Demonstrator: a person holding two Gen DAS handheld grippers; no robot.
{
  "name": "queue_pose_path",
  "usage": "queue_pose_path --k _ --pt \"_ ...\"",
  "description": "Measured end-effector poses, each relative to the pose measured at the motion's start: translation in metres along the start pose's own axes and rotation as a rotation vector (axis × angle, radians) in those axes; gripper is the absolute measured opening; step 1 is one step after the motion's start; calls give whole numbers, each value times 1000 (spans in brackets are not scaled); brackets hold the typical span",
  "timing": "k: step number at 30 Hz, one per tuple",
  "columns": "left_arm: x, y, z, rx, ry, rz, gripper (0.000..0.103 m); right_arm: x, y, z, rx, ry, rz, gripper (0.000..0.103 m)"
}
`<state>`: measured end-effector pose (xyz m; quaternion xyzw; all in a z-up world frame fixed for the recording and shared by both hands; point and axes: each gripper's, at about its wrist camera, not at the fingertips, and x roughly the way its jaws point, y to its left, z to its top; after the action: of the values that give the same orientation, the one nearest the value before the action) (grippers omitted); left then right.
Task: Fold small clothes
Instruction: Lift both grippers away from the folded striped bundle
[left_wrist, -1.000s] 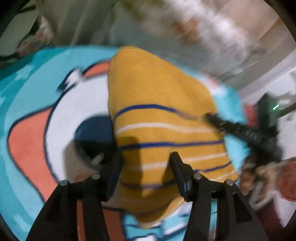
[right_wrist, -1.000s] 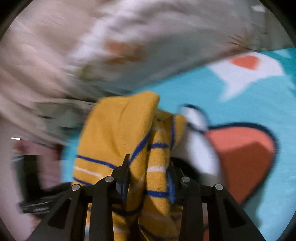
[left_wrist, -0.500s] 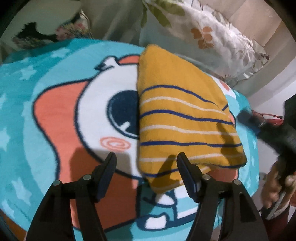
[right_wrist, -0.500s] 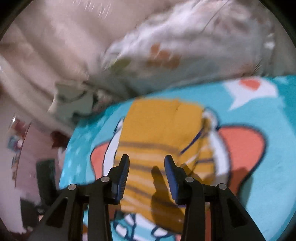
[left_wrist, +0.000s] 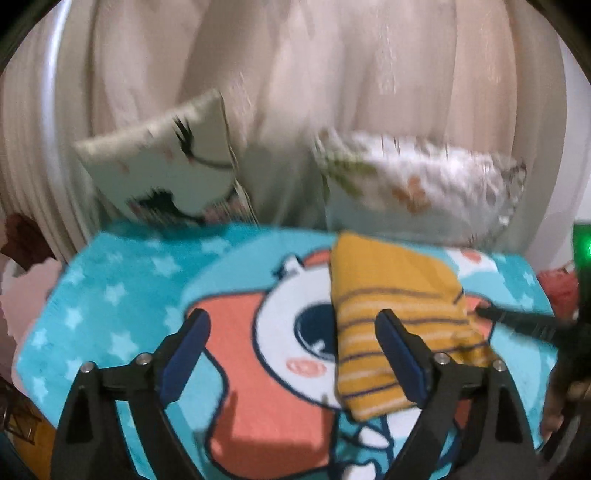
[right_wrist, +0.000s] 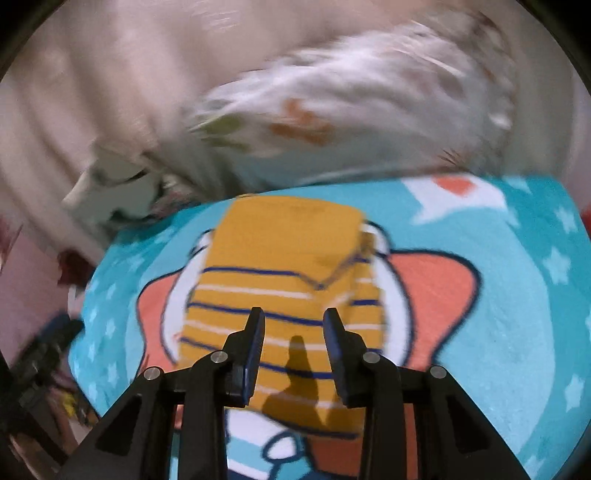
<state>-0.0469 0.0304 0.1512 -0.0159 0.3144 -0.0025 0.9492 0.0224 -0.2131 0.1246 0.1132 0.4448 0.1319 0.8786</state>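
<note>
The folded mustard-yellow knit garment with blue and white stripes (right_wrist: 284, 295) lies flat on the turquoise cartoon-print blanket (right_wrist: 517, 314). Its long axis runs from the striped near end to the plain far end, toward the leaf-print pillow (right_wrist: 351, 110). The left gripper (left_wrist: 291, 350) has just been opening and stands wide, empty. The right gripper (right_wrist: 293, 347) stands narrow above the garment, gripping nothing.

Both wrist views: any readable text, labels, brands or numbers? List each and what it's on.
None readable.
Yellow striped garment: stripes only, no label showing.
Cartoon blanket: picture, stars and a speech bubble, no lettering.
Pillows: bird and leaf prints, blurred, no words.
Green light at the right edge: a glow, no sign legible.
</note>
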Motion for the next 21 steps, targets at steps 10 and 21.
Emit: queue_pose_path --k 10,21 --pt "-61 12 18 -76 -188 151 103 63 24 -41 -66 184 -1 35" --pt "-85 9 42 -61 -251 55 103 22 -3 -57 45 143 -2 37"
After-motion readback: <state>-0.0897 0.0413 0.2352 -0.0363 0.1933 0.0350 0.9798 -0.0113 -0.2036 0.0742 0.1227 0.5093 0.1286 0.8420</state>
